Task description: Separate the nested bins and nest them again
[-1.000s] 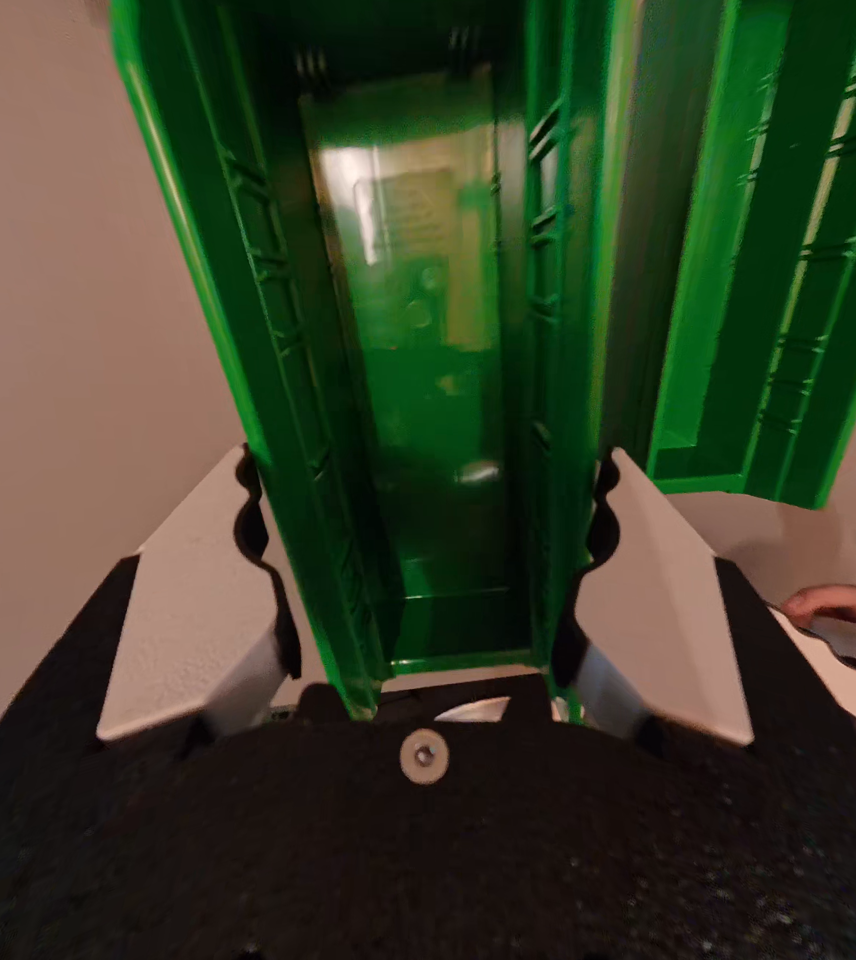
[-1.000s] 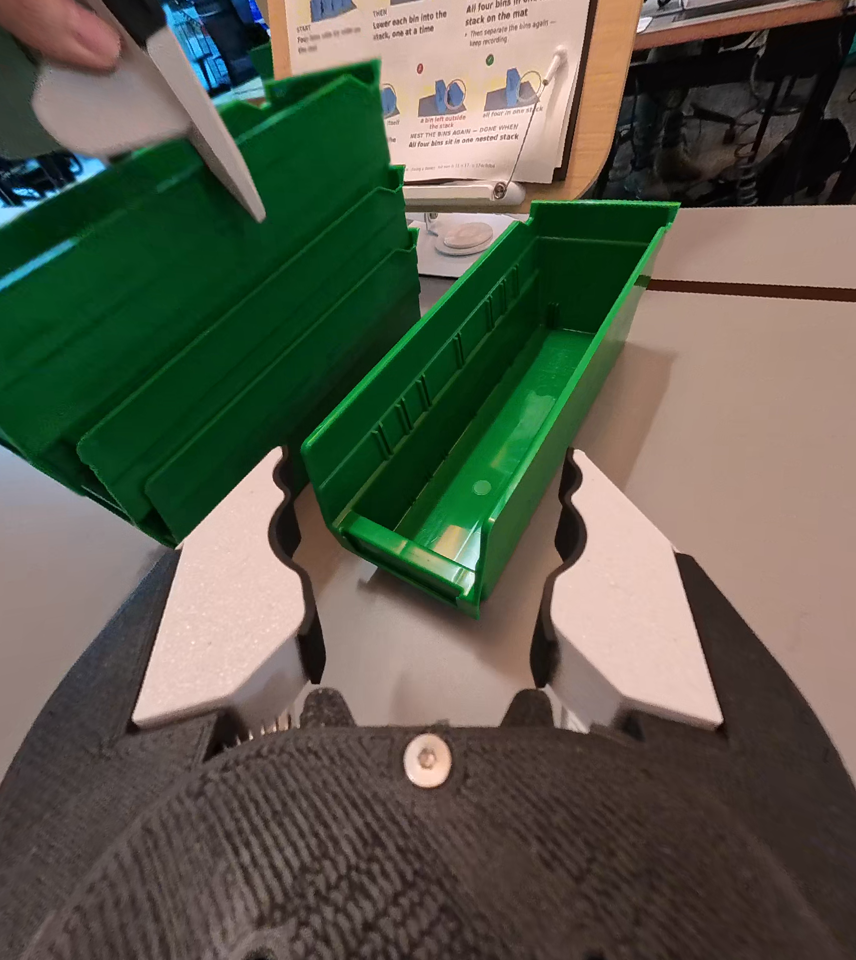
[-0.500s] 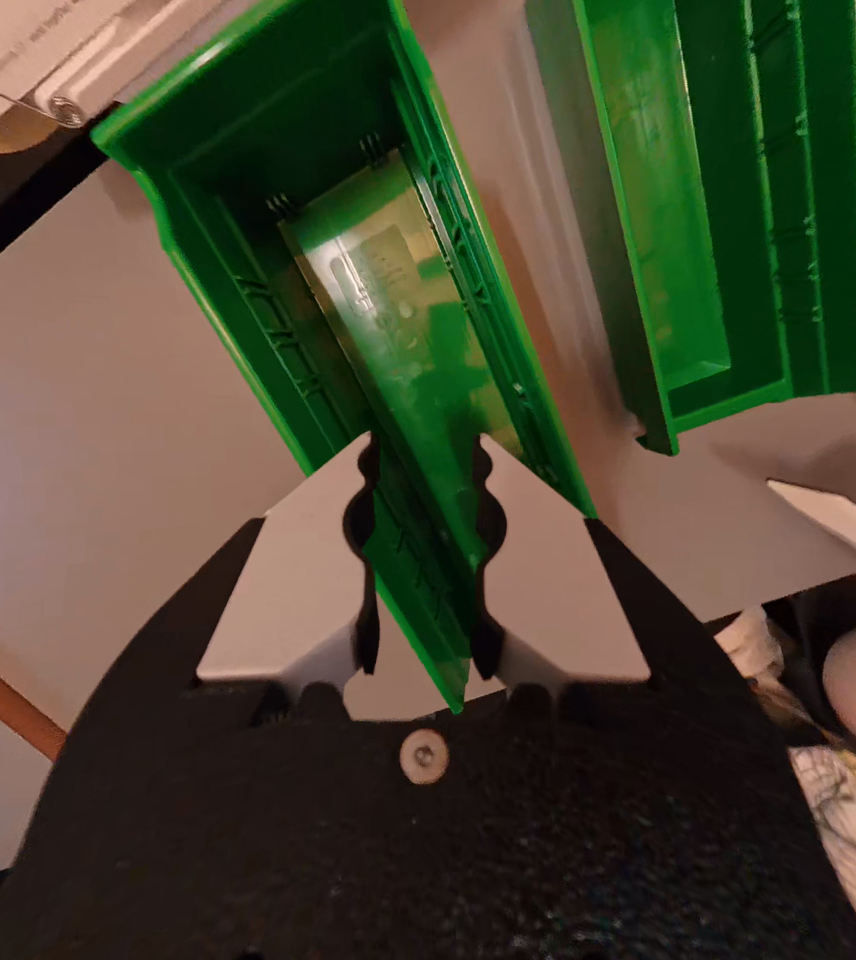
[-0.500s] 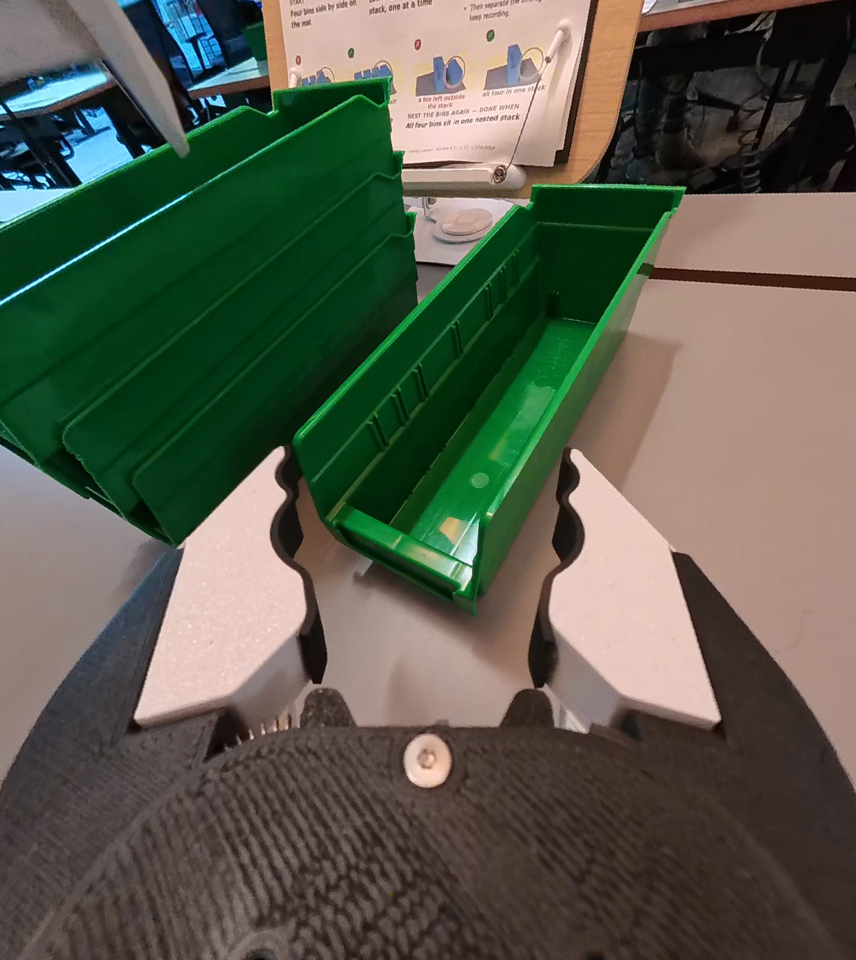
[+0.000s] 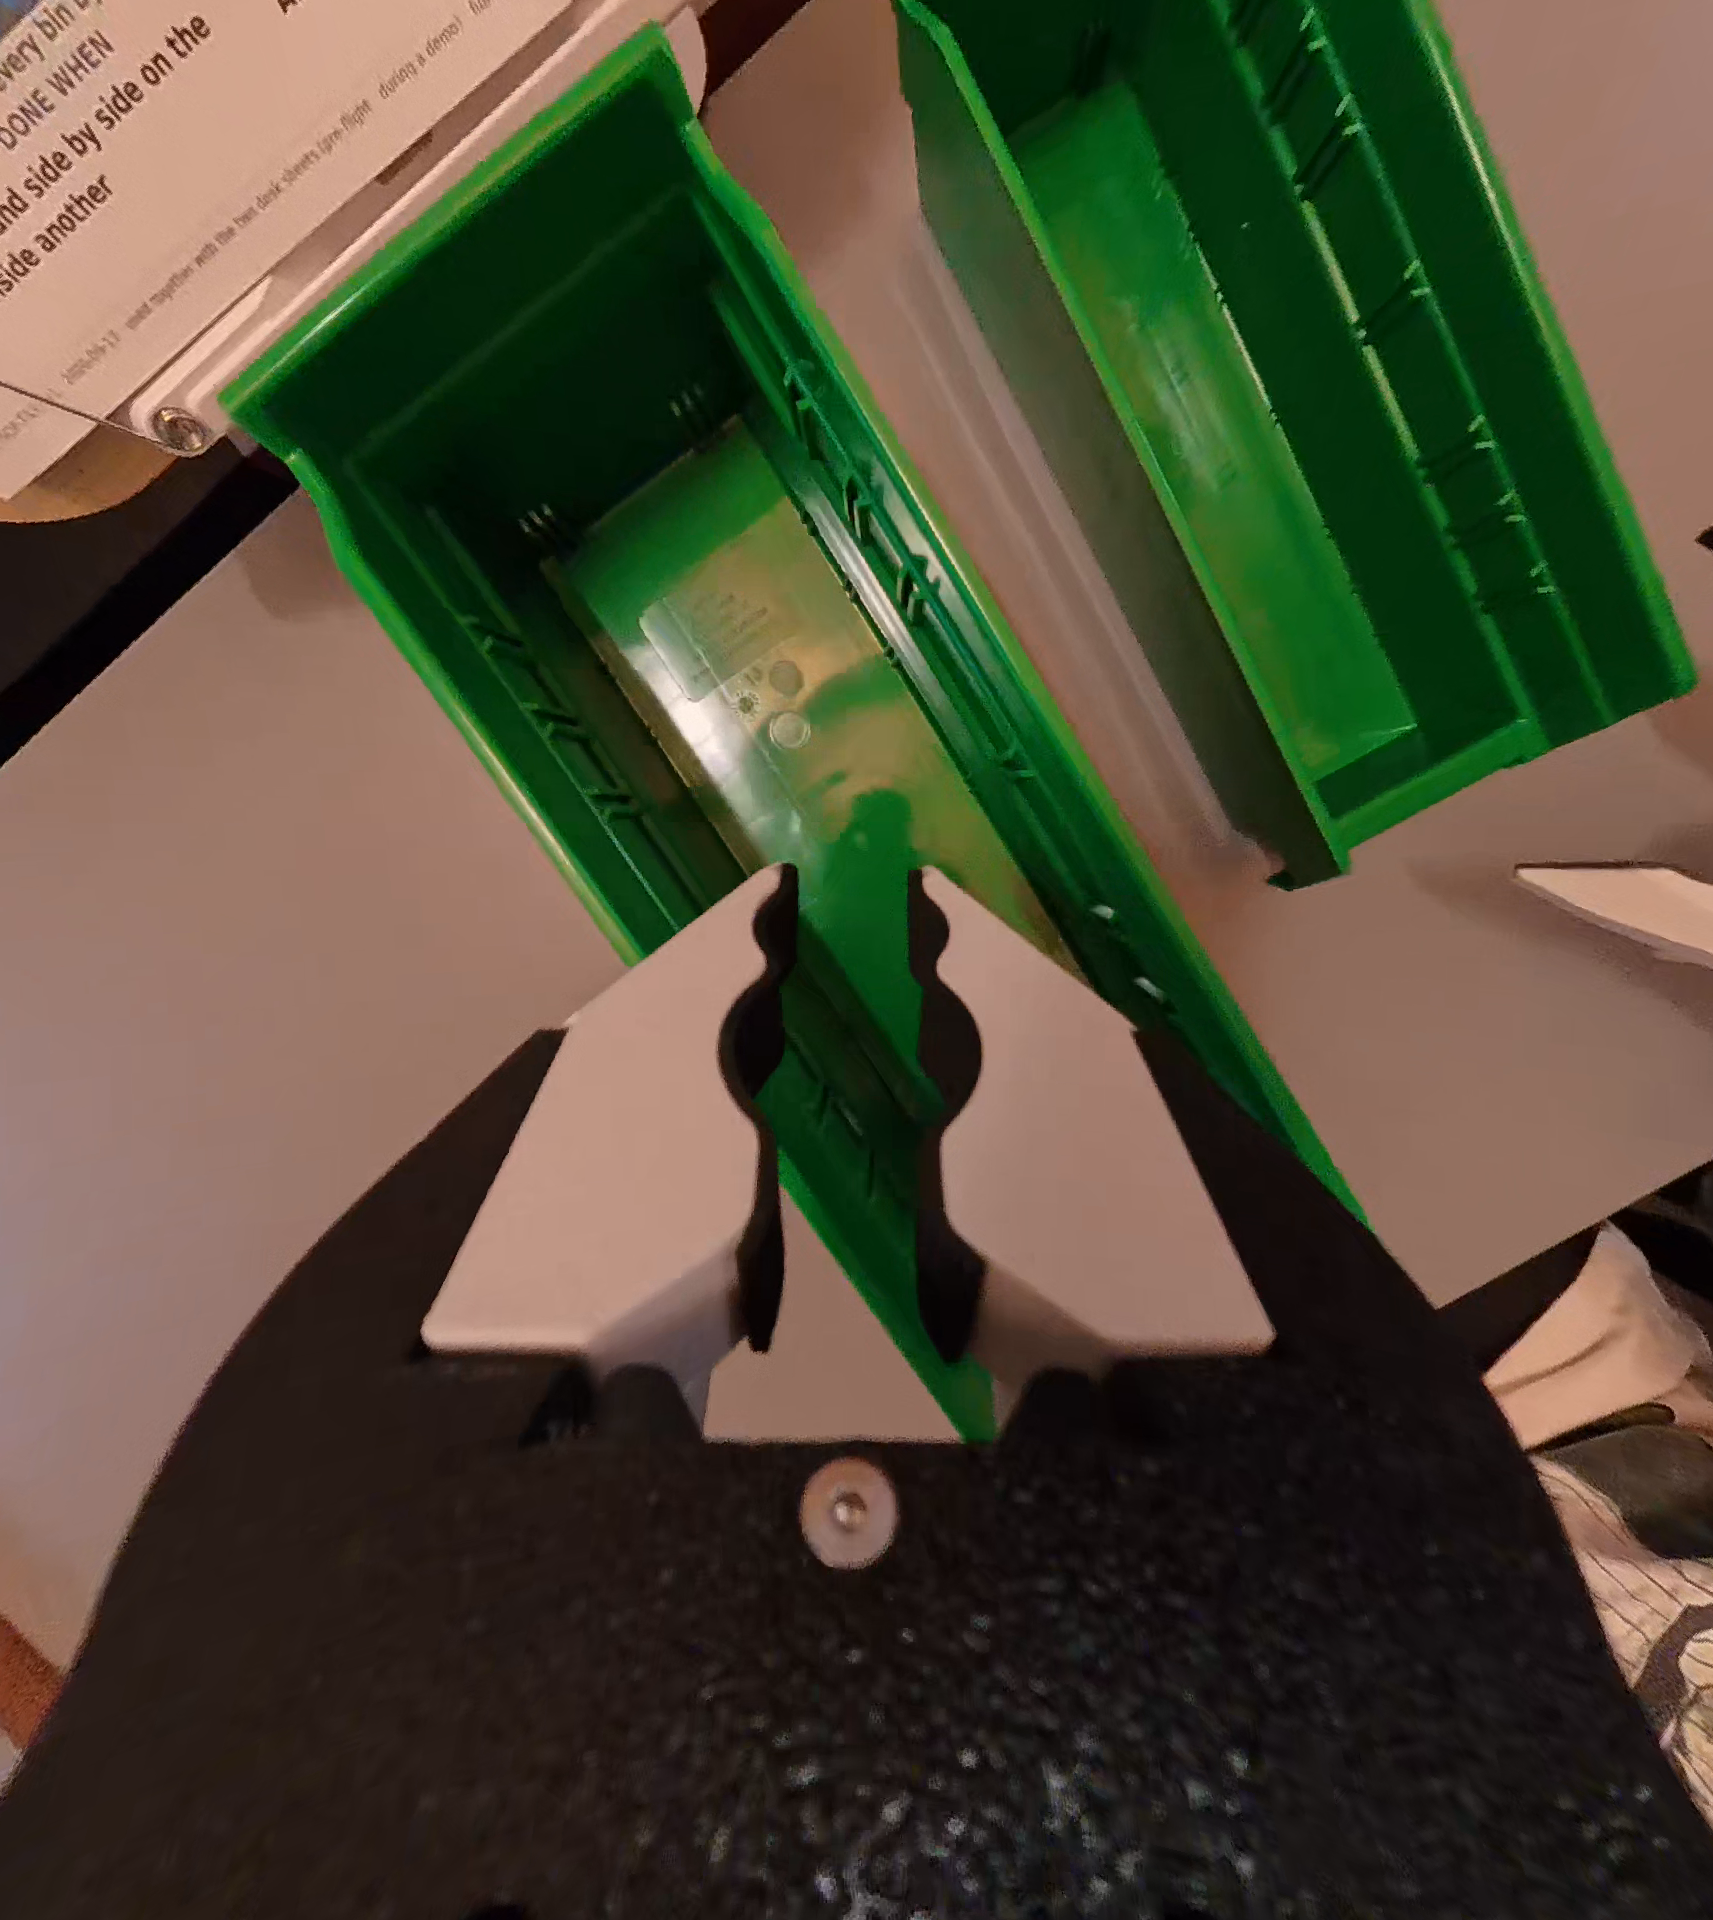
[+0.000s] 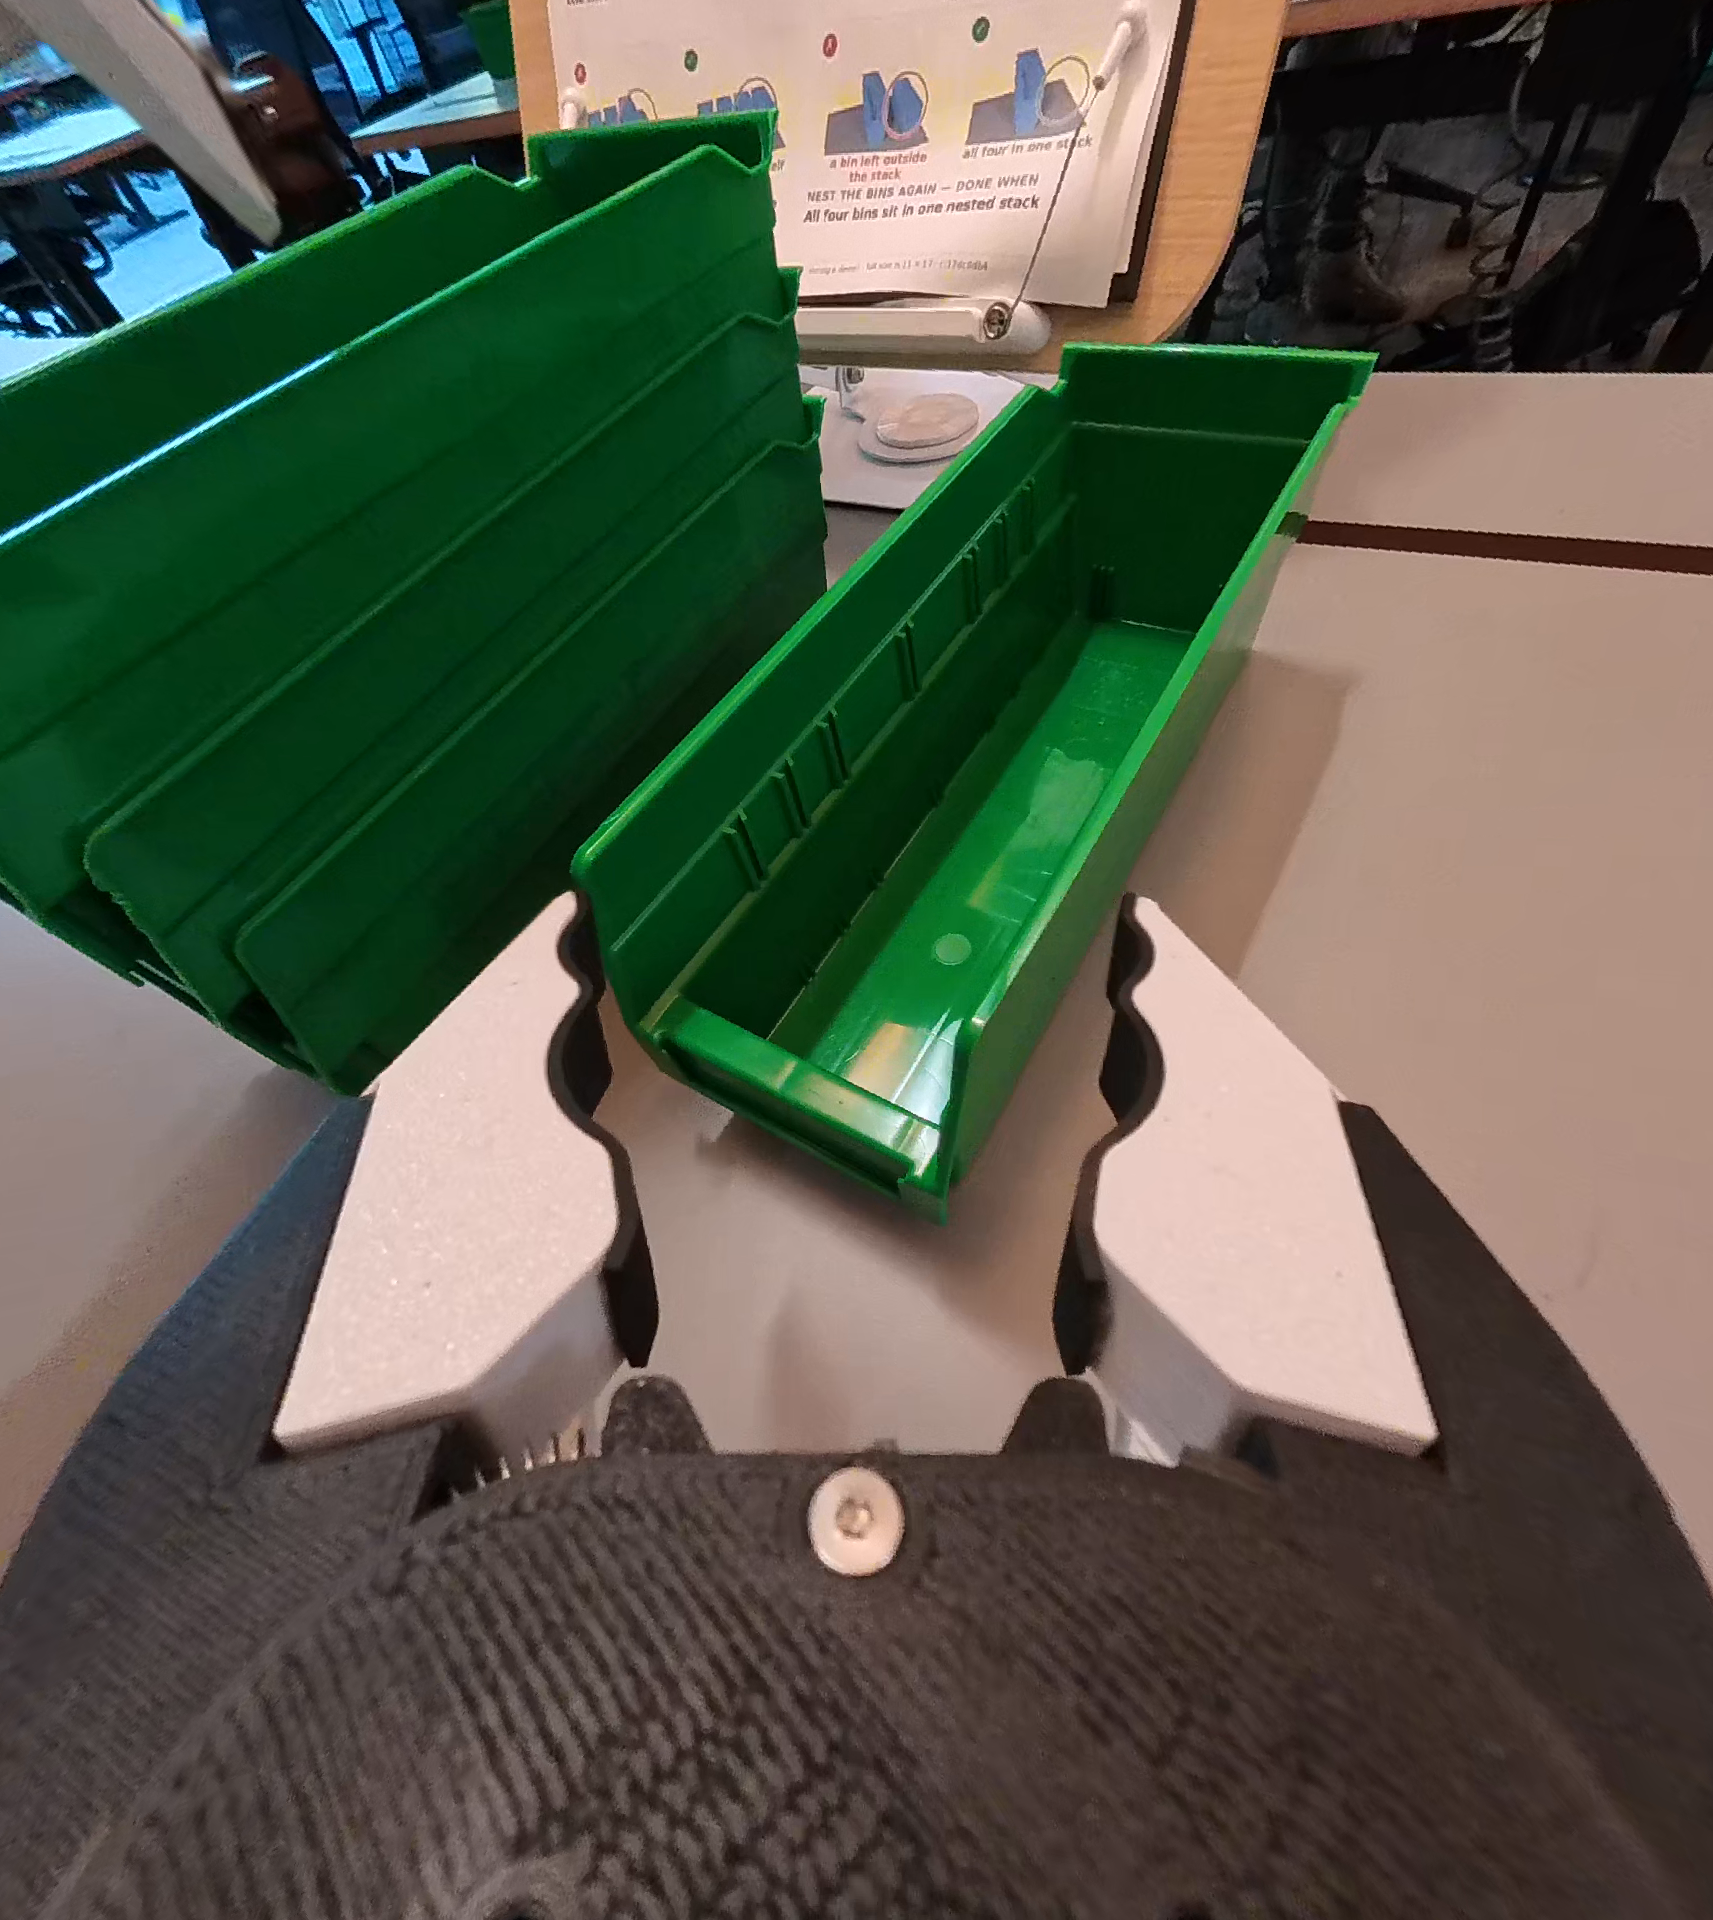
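Note:
A stack of nested green bins (image 6: 364, 623) leans tilted at the left of the right wrist view. In the left wrist view I look down into its top bin (image 5: 706, 665). My left gripper (image 5: 850, 883) is shut on the near side wall of that top bin. A single green bin (image 6: 987, 779) stands upright on the table beside the stack; it also shows in the left wrist view (image 5: 1247, 416). My right gripper (image 6: 852, 914) is open and empty, its fingers on either side of this bin's near end without touching it.
A printed instruction sheet (image 6: 883, 135) on a stand with a white base (image 6: 914, 426) is behind the bins. A dark seam (image 6: 1558, 551) crosses the grey table (image 6: 1506, 935). The table's edge and a person's clothing (image 5: 1662, 1558) are at the lower right of the left wrist view.
My left gripper went from open around the stack's top bin to shut on its side wall, and the stack has tilted. The right gripper has hardly moved.

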Available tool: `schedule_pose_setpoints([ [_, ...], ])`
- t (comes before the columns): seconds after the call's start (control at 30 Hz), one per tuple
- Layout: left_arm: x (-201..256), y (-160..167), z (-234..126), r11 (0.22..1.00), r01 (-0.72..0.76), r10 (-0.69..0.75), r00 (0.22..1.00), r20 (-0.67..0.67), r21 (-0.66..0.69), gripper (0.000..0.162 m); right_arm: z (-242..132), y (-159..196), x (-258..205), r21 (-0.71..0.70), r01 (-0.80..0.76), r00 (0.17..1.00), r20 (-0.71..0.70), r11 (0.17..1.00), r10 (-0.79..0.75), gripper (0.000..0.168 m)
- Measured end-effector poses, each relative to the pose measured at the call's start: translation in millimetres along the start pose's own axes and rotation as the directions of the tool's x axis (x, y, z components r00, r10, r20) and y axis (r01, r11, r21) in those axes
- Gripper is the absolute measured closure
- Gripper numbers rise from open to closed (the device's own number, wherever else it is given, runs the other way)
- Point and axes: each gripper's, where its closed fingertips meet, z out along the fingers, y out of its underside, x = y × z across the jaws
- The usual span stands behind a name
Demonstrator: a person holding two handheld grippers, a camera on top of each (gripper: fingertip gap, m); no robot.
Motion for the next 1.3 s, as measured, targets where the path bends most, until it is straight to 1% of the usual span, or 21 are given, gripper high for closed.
schedule_pose_setpoints([
  [0.1, 0, 8, -6, 0.997, 0.030, -0.027, 0.999, -0.039, 0.075, 0.134, -2, -1, 2, 0.003, -0.001, 1.000, -0.006, 1.000, 0.001, 0.071],
  [0.17, 3, 14, -14, 0.984, 0.051, -0.037, 0.996, -0.084, 0.173, 0.127, -4, -4, 3, 0.012, 0.005, 1.000, -0.013, 1.000, -0.005, 0.071],
  [0.3, -4, 41, -33, 0.919, 0.148, -0.100, 0.984, -0.146, 0.366, 0.113, -10, -9, 11, 0.031, 0.018, 0.998, -0.060, 0.999, -0.016, 0.069],
  [0.4, -26, 75, -44, 0.831, 0.215, -0.169, 0.976, -0.136, 0.512, 0.107, -12, -13, 23, 0.062, 0.029, 0.989, -0.143, 0.998, -0.020, 0.053],
  [0.47, -50, 103, -42, 0.772, 0.249, -0.236, 0.967, -0.100, 0.585, 0.098, -14, -19, 31, 0.092, 0.045, 0.974, -0.226, 0.995, -0.023, 0.044],
  [0.53, -76, 136, -32, 0.727, 0.274, -0.317, 0.947, -0.046, 0.630, 0.087, -15, -23, 32, 0.110, 0.078, 0.962, -0.270, 0.991, -0.046, 0.034],
  [0.67, -110, 190, -8, 0.628, 0.322, -0.445, 0.895, -0.012, 0.709, 0.064, -9, -18, 24, 0.074, 0.079, 0.956, -0.289, 0.994, -0.054, 0.033],
  [0.77, -123, 218, 2, 0.581, 0.314, -0.475, 0.880, 0.000, 0.751, 0.063, 5, -10, 19, 0.025, 0.093, 0.952, -0.295, 0.995, -0.081, 0.033],
  [0.87, -126, 229, 6, 0.571, 0.280, -0.464, 0.886, 0.022, 0.771, 0.062, 28, -4, 22, -0.103, 0.086, 0.935, -0.335, 0.991, -0.116, 0.033],
  [0.9, -124, 230, 7, 0.579, 0.260, -0.446, 0.895, 0.033, 0.772, 0.062, 35, -8, 23, -0.126, 0.088, 0.929, -0.348, 0.988, -0.127, 0.033],
  [0.93, -121, 231, 8, 0.595, 0.238, -0.427, 0.903, 0.051, 0.768, 0.060, 43, -15, 25, -0.129, 0.089, 0.922, -0.365, 0.988, -0.131, 0.037],
  [1.03, -118, 237, 17, 0.658, 0.165, -0.379, 0.916, 0.134, 0.735, 0.059, 68, -25, 23, -0.186, 0.037, 0.928, -0.358, 0.982, -0.103, 0.037],
  [1.1, -124, 240, 19, 0.694, 0.145, -0.373, 0.910, 0.179, 0.706, 0.060, 84, -28, 28, -0.224, 0.018, 0.920, -0.377, 0.974, -0.104, 0.037],
  [1.13, -126, 239, 18, 0.693, 0.152, -0.377, 0.910, 0.174, 0.705, 0.060, 91, -24, 32, -0.266, 0.014, 0.914, -0.388, 0.964, -0.121, 0.037],
  [1.17, -125, 235, 17, 0.679, 0.164, -0.375, 0.915, 0.146, 0.716, 0.059, 97, -19, 36, -0.312, 0.015, 0.907, -0.397, 0.950, -0.144, 0.042],
  [1.23, -116, 221, 14, 0.650, 0.204, -0.352, 0.934, 0.053, 0.732, 0.058, 107, -16, 39, -0.342, -0.003, 0.915, -0.380, 0.940, -0.135, 0.021],
  [1.27, -110, 216, 14, 0.651, 0.205, -0.321, 0.947, 0.020, 0.731, 0.057, 109, -15, 43, -0.358, -0.028, 0.915, -0.386, 0.933, -0.120, 0.014],
  [1.3, -106, 214, 15, 0.662, 0.187, -0.285, 0.959, 0.013, 0.726, 0.052, 111, -14, 45, -0.370, -0.049, 0.917, -0.386, 0.928, -0.105, 0.016],
])
